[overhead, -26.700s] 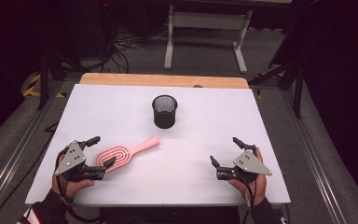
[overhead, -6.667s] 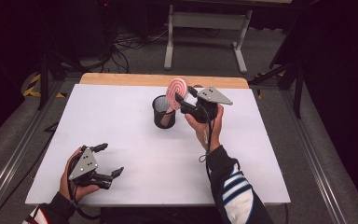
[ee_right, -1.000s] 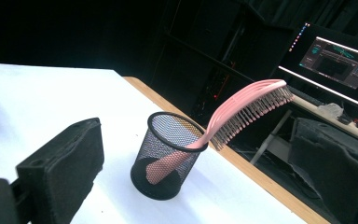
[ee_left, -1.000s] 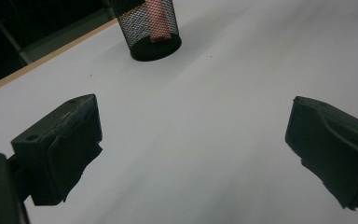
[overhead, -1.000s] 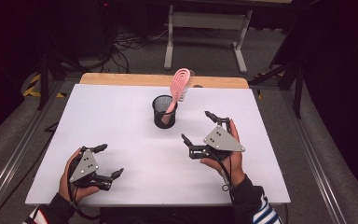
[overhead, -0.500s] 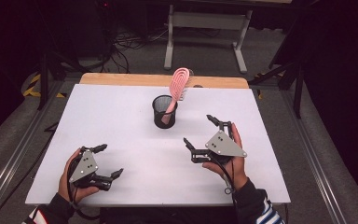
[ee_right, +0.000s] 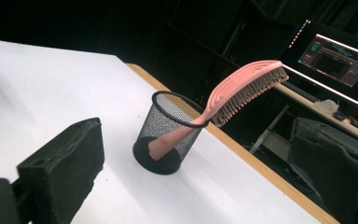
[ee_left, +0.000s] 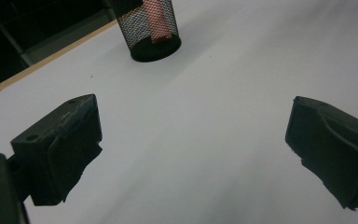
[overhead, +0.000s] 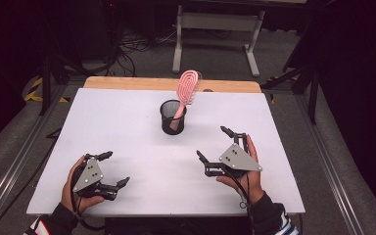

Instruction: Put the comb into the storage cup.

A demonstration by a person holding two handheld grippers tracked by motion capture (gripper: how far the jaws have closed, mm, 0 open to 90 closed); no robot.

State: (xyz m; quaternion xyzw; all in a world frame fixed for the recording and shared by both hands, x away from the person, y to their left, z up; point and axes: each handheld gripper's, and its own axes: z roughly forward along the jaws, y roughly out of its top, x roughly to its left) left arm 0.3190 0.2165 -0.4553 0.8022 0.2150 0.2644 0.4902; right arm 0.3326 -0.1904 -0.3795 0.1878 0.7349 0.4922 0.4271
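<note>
A pink hairbrush (overhead: 186, 89) stands handle-down in a black mesh cup (overhead: 173, 117) at the middle back of the white table (overhead: 127, 122). Its bristled head leans out over the cup's rim. In the right gripper view the hairbrush (ee_right: 242, 91) tilts to the right out of the cup (ee_right: 170, 135). My right gripper (overhead: 216, 145) is open on the table, in front of and to the right of the cup, holding nothing. My left gripper (overhead: 115, 169) is open near the front left edge, far from the cup (ee_left: 150, 28).
A wooden strip (overhead: 127, 83) runs along the table's back edge. Behind it stand a metal stand's legs (overhead: 215, 34) and cables on the floor. A lit monitor (ee_right: 338, 51) sits beyond the table in the right gripper view.
My right gripper has drawn back toward the front right of the table, away from the cup. The brush stays in the cup. The left gripper has not moved.
</note>
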